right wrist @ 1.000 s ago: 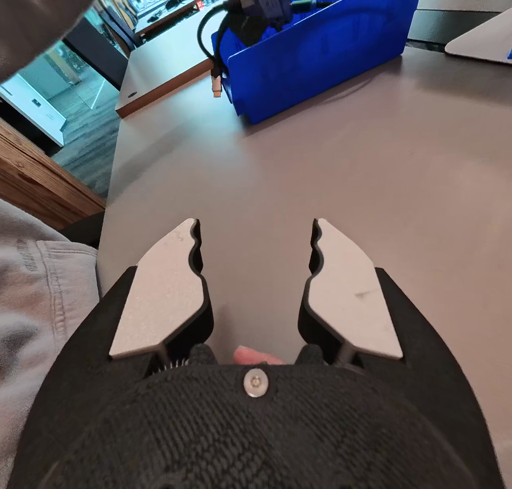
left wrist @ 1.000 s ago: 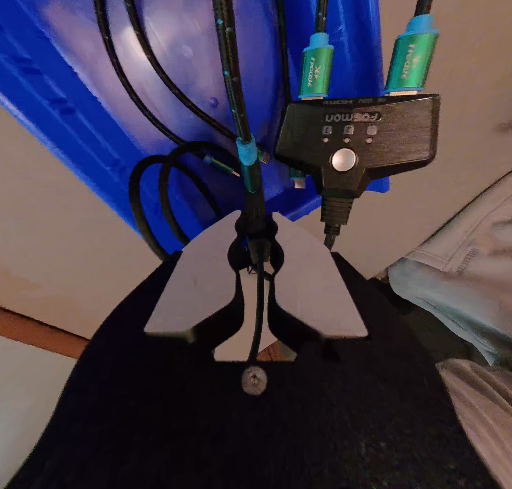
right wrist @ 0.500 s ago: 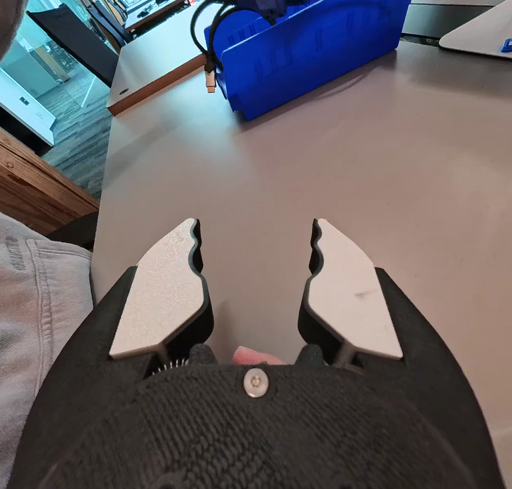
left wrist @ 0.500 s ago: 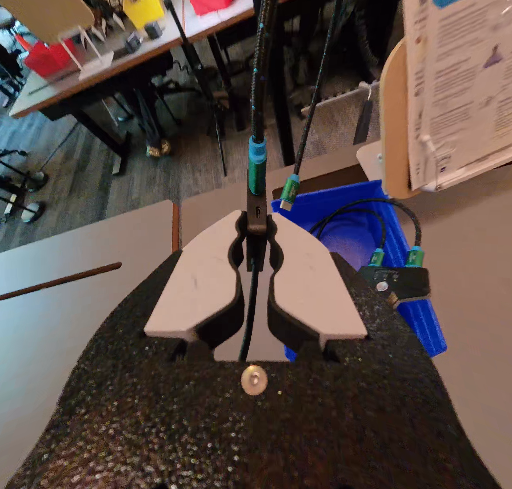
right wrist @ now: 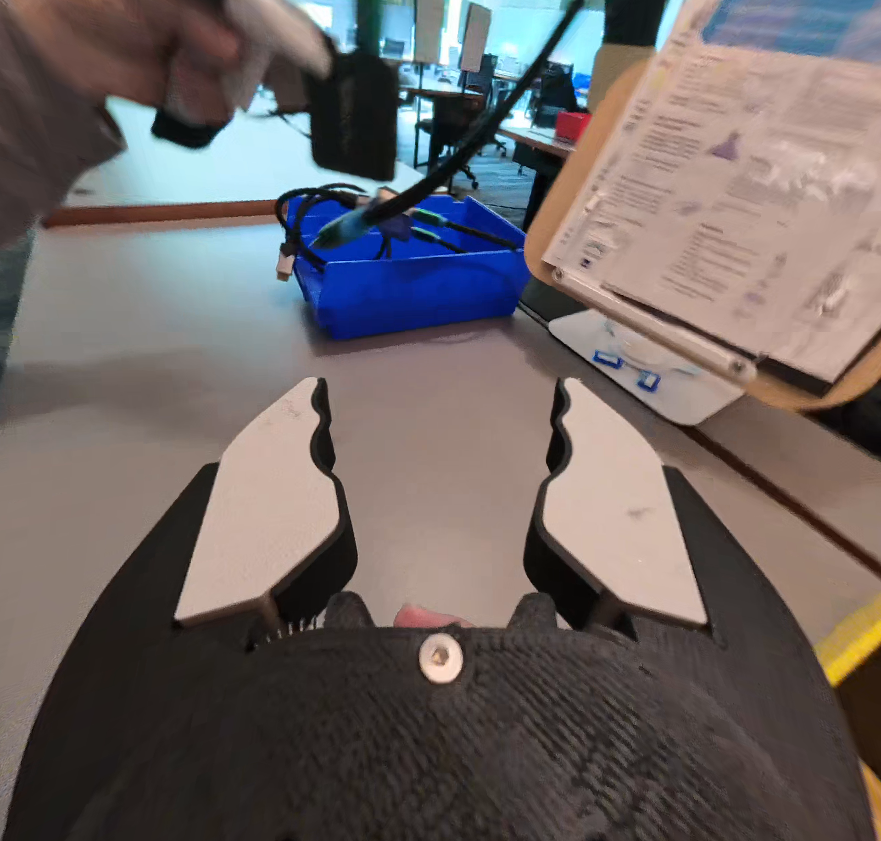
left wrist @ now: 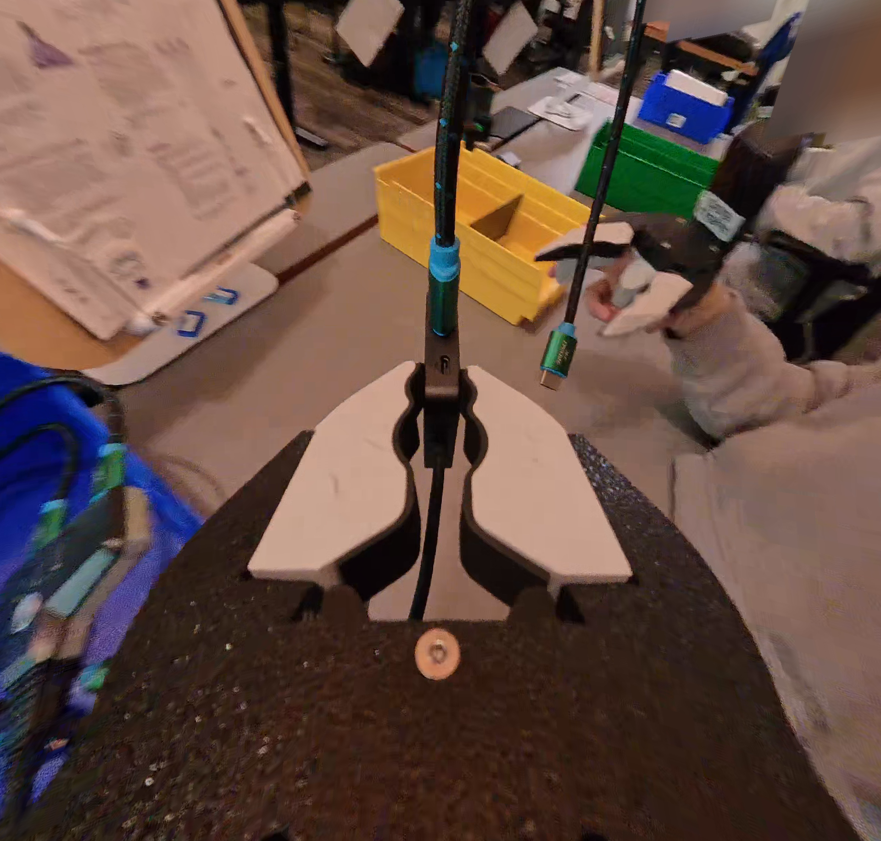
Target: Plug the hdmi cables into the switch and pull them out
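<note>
My left gripper (left wrist: 441,375) is shut on a black hdmi switch (left wrist: 439,429), seen edge-on and held in the air above the grey table (left wrist: 333,365). A green hdmi plug (left wrist: 442,293) with a braided cable sits in the switch's top. A second braided cable hangs beside it with its green plug (left wrist: 555,358) free. My right gripper (right wrist: 441,417) is open and empty low over the table; it also shows in the left wrist view (left wrist: 615,284). A blue bin (right wrist: 410,288) holds more cables and, blurred in the left wrist view, another switch (left wrist: 71,570).
A yellow divided bin (left wrist: 476,246) and a green bin (left wrist: 643,174) stand behind the held switch. A document stand with papers (right wrist: 715,198) rises right of the blue bin. A person's sleeve (left wrist: 739,365) is at the right.
My left gripper has lifted the switch and its cable from over the blue bin and swung right, toward the yellow bin. My right gripper stayed open and now faces the blue bin.
</note>
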### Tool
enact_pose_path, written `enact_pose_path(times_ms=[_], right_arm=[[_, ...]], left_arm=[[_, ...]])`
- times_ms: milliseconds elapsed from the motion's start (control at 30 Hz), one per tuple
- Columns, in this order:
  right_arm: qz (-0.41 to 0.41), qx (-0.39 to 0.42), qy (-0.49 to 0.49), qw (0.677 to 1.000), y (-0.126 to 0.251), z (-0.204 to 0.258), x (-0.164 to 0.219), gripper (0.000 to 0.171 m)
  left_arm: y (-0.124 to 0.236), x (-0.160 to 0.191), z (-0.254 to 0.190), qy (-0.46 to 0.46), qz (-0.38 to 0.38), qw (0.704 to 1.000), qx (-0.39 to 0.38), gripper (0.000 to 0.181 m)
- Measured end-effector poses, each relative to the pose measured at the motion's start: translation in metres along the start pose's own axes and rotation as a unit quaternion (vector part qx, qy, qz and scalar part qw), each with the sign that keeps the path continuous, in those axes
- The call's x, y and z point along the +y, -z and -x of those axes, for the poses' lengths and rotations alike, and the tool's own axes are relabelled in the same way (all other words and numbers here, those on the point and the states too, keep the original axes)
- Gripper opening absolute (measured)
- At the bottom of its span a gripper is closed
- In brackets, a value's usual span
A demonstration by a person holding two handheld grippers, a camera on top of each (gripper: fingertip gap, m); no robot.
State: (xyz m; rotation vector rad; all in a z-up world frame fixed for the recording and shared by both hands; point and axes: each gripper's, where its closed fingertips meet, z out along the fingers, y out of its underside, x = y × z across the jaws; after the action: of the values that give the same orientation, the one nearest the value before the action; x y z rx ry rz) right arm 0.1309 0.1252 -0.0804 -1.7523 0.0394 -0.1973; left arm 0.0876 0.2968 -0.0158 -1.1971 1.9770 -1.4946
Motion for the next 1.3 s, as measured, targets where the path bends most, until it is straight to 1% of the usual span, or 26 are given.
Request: enact_pose_path(times_ms=[100, 200, 267, 300, 333, 367, 400, 433, 467, 500, 533, 600, 633, 667, 700, 733, 767, 833, 867, 933, 1000, 1067, 1100, 1200, 1267, 1300], right_arm=[[0.011, -0.060, -0.121, 0.991, 0.012, -0.017, 0.029, 0.078], [0.008, -0.143, -0.182, 0.973, 0.002, 0.000, 0.043, 0.068], [-0.019, -0.199, -0.213, 0.956, -0.010, 0.018, 0.036, 0.062], [-0.026, -0.217, -0.229, 0.948, -0.017, 0.024, 0.033, 0.058], [-0.034, -0.243, -0.238, 0.940, -0.021, 0.034, 0.027, 0.062], [-0.038, -0.267, -0.235, 0.934, -0.025, 0.044, 0.023, 0.061], [-0.033, -0.273, -0.226, 0.934, -0.029, 0.050, 0.022, 0.057], [-0.024, -0.262, -0.213, 0.941, -0.035, 0.052, 0.024, 0.055], [-0.016, -0.250, -0.200, 0.947, -0.040, 0.051, 0.026, 0.041], [-0.018, -0.258, -0.192, 0.947, -0.040, 0.053, 0.025, 0.022], [-0.018, -0.256, -0.192, 0.947, -0.040, 0.053, 0.025, 0.016], [-0.002, -0.238, -0.212, 0.948, -0.045, 0.048, 0.030, 0.014], [-0.007, -0.228, -0.221, 0.948, -0.047, 0.045, 0.030, 0.014], [-0.021, -0.207, -0.240, 0.948, -0.050, 0.039, 0.029, 0.014], [-0.037, -0.191, -0.277, 0.941, -0.052, 0.033, 0.027, 0.013], [-0.053, -0.195, -0.321, 0.925, -0.052, 0.030, 0.023, 0.014], [-0.079, -0.197, -0.364, 0.907, -0.051, 0.026, 0.018, 0.014], [-0.144, -0.196, -0.446, 0.861, -0.046, 0.014, 0.006, 0.014], [-0.172, -0.204, -0.479, 0.836, -0.043, 0.011, 0.000, 0.013], [-0.206, -0.208, -0.526, 0.799, -0.040, 0.007, -0.008, 0.014], [-0.221, -0.216, -0.556, 0.772, -0.040, 0.008, -0.013, 0.014], [-0.209, -0.219, -0.570, 0.764, -0.045, 0.015, -0.013, 0.014], [-0.202, -0.221, -0.573, 0.763, -0.048, 0.020, -0.012, 0.013], [-0.200, -0.230, -0.591, 0.747, -0.052, 0.030, -0.013, 0.013], [-0.185, -0.219, -0.581, 0.762, -0.056, 0.038, -0.009, 0.013], [-0.188, -0.217, -0.583, 0.760, -0.056, 0.040, -0.010, 0.013]], left_arm=[[-0.027, 0.028, -0.027, 0.044, 0.037, 0.990, 0.132, 0.014], [-0.053, 0.046, -0.050, 0.077, 0.057, 0.964, 0.250, 0.013], [-0.066, 0.051, -0.065, 0.097, 0.061, 0.940, 0.322, 0.013], [-0.074, 0.054, -0.069, 0.103, 0.063, 0.933, 0.339, 0.013], [-0.081, 0.058, -0.073, 0.106, 0.073, 0.927, 0.354, 0.013], [-0.088, 0.061, -0.075, 0.107, 0.080, 0.922, 0.362, 0.013], [-0.095, 0.063, -0.077, 0.107, 0.083, 0.921, 0.365, 0.013], [-0.099, 0.066, -0.079, 0.105, 0.090, 0.919, 0.370, 0.013], [-0.104, 0.070, -0.079, 0.098, 0.098, 0.920, 0.367, 0.013], [-0.107, 0.071, -0.078, 0.090, 0.102, 0.923, 0.360, 0.013], [-0.109, 0.072, -0.076, 0.079, 0.104, 0.928, 0.350, 0.013], [-0.113, 0.072, -0.071, 0.028, 0.106, 0.942, 0.318, 0.014], [-0.117, 0.069, -0.065, 0.003, 0.099, 0.954, 0.284, 0.017], [-0.122, 0.061, -0.056, -0.019, 0.082, 0.969, 0.232, 0.023], [-0.125, 0.048, -0.044, -0.040, 0.052, 0.984, 0.164, 0.036], [-0.123, 0.032, -0.033, -0.058, 0.014, 0.994, 0.091, 0.045], [-0.116, 0.016, -0.028, -0.074, -0.029, 0.996, 0.031, 0.051], [-0.096, -0.001, -0.035, -0.103, -0.107, 0.988, -0.042, 0.048], [-0.090, 0.002, -0.043, -0.119, -0.129, 0.983, -0.058, 0.045], [-0.088, 0.020, -0.054, -0.147, -0.149, 0.974, -0.084, 0.049], [-0.092, 0.039, -0.059, -0.165, -0.171, 0.965, -0.113, 0.062], [-0.096, 0.048, -0.063, -0.187, -0.190, 0.954, -0.139, 0.065], [-0.099, 0.052, -0.066, -0.206, -0.192, 0.948, -0.147, 0.066], [-0.105, 0.058, -0.066, -0.240, -0.189, 0.935, -0.183, 0.069], [-0.107, 0.056, -0.068, -0.246, -0.202, 0.926, -0.201, 0.075], [-0.106, 0.055, -0.065, -0.248, -0.206, 0.921, -0.218, 0.072]])
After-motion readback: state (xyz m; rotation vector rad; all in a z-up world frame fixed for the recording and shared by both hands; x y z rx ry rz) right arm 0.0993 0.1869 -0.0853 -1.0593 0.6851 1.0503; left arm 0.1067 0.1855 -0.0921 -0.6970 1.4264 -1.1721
